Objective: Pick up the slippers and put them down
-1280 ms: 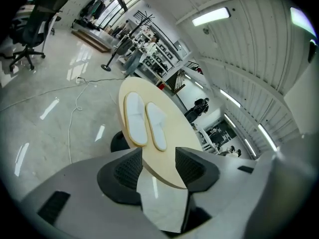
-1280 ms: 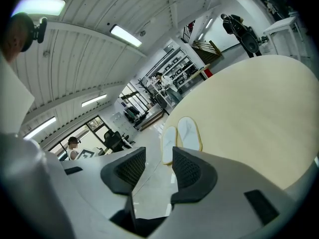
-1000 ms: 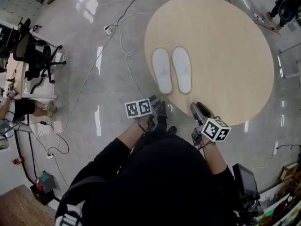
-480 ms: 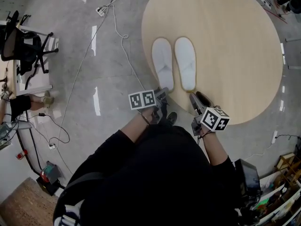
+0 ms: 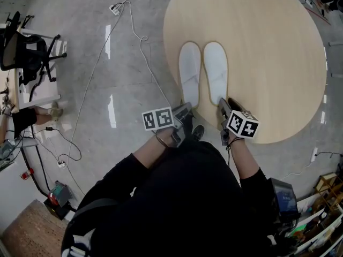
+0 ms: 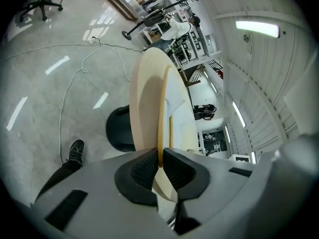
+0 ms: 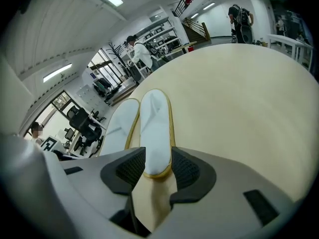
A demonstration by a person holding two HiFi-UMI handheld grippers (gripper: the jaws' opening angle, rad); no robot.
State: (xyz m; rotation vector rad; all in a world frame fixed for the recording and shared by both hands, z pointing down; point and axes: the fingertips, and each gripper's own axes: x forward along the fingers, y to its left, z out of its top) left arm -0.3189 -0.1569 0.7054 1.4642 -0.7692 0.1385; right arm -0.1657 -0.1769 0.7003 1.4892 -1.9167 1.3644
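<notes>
Two white slippers with tan rims lie side by side on the round wooden table [image 5: 268, 47], heels toward me. My left gripper [image 5: 186, 110] is at the heel of the left slipper [image 5: 189, 76]. Its jaws have just been closing, and in the left gripper view the gripper [image 6: 159, 164] is shut on that slipper's thin tan heel rim [image 6: 161, 133]. My right gripper [image 5: 223, 105] is at the heel of the right slipper [image 5: 215, 71]. In the right gripper view this gripper [image 7: 158, 166] is open, with the right slipper [image 7: 155, 128] lying flat between its pads.
The slippers' heels lie close to the table's near edge. The table's black base [image 6: 119, 128] stands on the glossy floor. Cables [image 5: 139, 42] trail across the floor to the left. An office chair [image 5: 29, 50] stands at the far left. My shoe [image 5: 198, 133] is under the grippers.
Both grippers have moved forward and down to the slippers' heels. The left jaws went from wide to shut on the left heel. The right gripper came down over the right heel.
</notes>
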